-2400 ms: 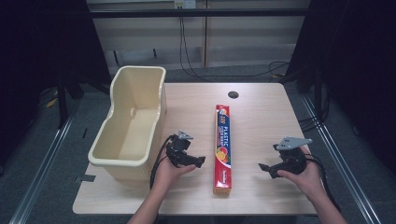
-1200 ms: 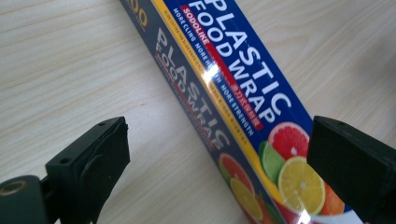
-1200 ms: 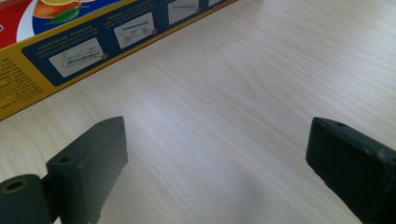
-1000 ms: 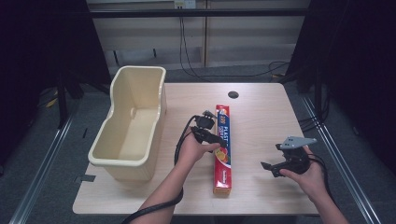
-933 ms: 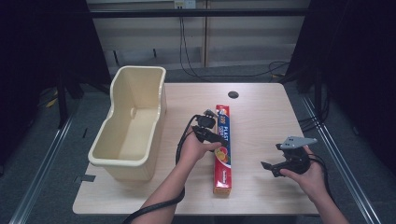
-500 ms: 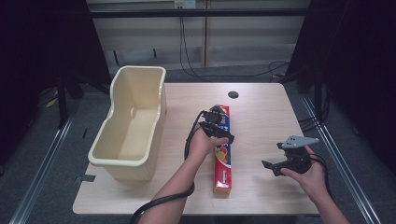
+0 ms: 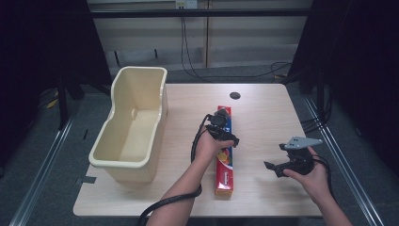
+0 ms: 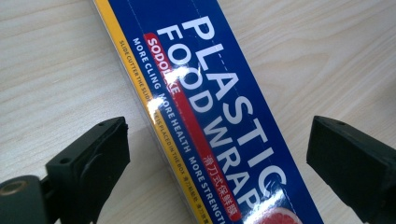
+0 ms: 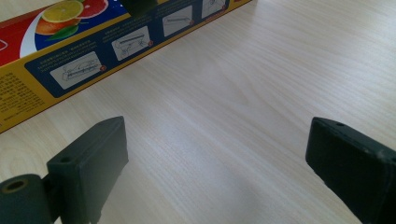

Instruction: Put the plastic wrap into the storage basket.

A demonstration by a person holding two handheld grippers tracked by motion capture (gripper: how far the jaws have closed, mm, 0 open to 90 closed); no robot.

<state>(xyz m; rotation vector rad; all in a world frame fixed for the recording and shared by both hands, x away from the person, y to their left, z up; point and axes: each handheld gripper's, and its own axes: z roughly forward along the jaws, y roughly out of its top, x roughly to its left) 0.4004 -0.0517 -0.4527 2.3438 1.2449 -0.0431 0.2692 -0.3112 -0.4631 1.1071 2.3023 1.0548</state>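
A long plastic food wrap box (image 7: 225,162), blue, red and yellow, lies lengthwise in the middle of the wooden table (image 7: 263,113). My left gripper (image 7: 225,131) hovers just over the box's far half, open. In the left gripper view the box (image 8: 210,107) runs between the two wide-apart jaws, neither touching it. My right gripper (image 7: 277,165) stands open over bare table to the right of the box. In the right gripper view its jaws frame bare wood, and the box's yellow side (image 9: 93,51) crosses the upper left.
A tall cream plastic tub (image 7: 131,127) stands on the table's left part, reaching its left edge. A dark round hole (image 7: 235,95) sits in the tabletop beyond the box. Cables trail on the floor behind the table.
My left gripper has travelled from beside the tub forward and right until it is over the box's far half. The right gripper has hardly moved.
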